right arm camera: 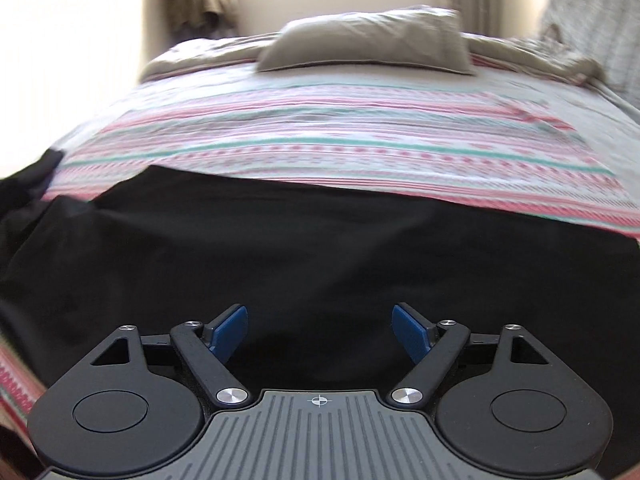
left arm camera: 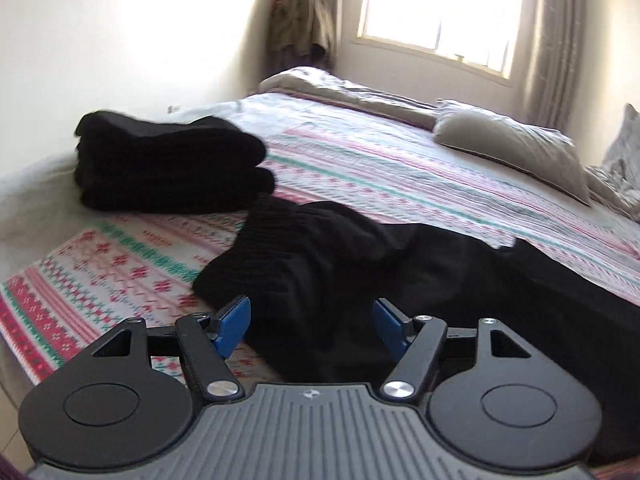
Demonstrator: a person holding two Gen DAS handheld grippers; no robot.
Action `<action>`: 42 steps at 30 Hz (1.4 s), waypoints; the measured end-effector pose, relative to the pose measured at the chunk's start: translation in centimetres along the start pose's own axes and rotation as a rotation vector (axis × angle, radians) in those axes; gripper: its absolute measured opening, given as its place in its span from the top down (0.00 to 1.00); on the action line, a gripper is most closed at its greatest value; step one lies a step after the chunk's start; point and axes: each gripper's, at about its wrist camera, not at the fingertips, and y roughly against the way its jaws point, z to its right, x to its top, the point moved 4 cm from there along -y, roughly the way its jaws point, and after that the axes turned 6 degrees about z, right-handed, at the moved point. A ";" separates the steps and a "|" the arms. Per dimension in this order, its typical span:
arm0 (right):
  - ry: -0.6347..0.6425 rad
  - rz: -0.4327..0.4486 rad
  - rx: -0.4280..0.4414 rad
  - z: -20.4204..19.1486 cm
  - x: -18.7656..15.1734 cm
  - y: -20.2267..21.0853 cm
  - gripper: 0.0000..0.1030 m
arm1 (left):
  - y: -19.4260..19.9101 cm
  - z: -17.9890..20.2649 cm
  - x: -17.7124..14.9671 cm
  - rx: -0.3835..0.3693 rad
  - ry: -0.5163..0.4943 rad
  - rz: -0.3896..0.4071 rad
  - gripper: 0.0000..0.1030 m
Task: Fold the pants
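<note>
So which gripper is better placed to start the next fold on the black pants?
Left, probably. The left gripper is open right over the bunched ribbed end of the black pants, an edge it can pinch. The right gripper, also open, faces only flat cloth mid-garment, with no edge nearby.

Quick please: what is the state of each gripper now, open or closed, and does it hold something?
Left gripper: jaws open, holding nothing; the black pants lie beneath it.
Right gripper: jaws open, holding nothing, above the same pants.
</note>
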 end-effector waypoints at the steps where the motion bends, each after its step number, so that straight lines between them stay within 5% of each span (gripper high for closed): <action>1: 0.011 0.000 0.016 -0.6 0.0 -0.2 0.20 | -0.2 -0.6 0.0 0.010 0.015 -0.010 0.36; 4: 0.050 -0.002 0.058 -2.4 0.1 -1.0 0.20 | -1.2 -1.6 -0.2 0.029 0.059 -0.051 0.51; 9: 0.145 -0.032 0.100 -5.5 -0.8 -2.0 0.20 | -1.7 -1.8 -0.1 -0.019 0.120 -0.087 0.94; 14: 0.199 -0.098 0.071 -6.1 -1.7 -3.3 0.20 | -0.9 -2.0 0.0 0.003 0.109 -0.067 0.94; 17: 0.193 -0.121 0.075 -5.8 -2.0 -3.6 0.19 | -2.1 -2.5 -1.0 0.086 0.069 -0.146 0.91; 19: 0.193 -0.134 0.066 -5.5 -2.3 -3.5 0.16 | -2.7 -2.0 -1.6 0.122 -0.018 -0.184 0.80; 26: 0.175 -0.129 0.074 -4.9 -2.1 -2.7 0.16 | 0.3 -0.4 0.2 0.174 -0.109 -0.029 0.45; 33: 0.176 -0.104 0.159 -5.9 2.1 -4.0 0.16 | -1.3 4.8 4.0 -0.063 -0.390 0.061 0.30; 37: 0.193 -0.076 0.267 -8.3 5.4 -6.5 0.16 | -5.5 6.8 5.1 -0.218 -0.593 0.011 0.30; 42: 0.194 -0.065 0.362 -11.4 8.8 -11.5 0.17 | -10.2 7.3 5.7 -0.339 -0.731 -0.079 0.30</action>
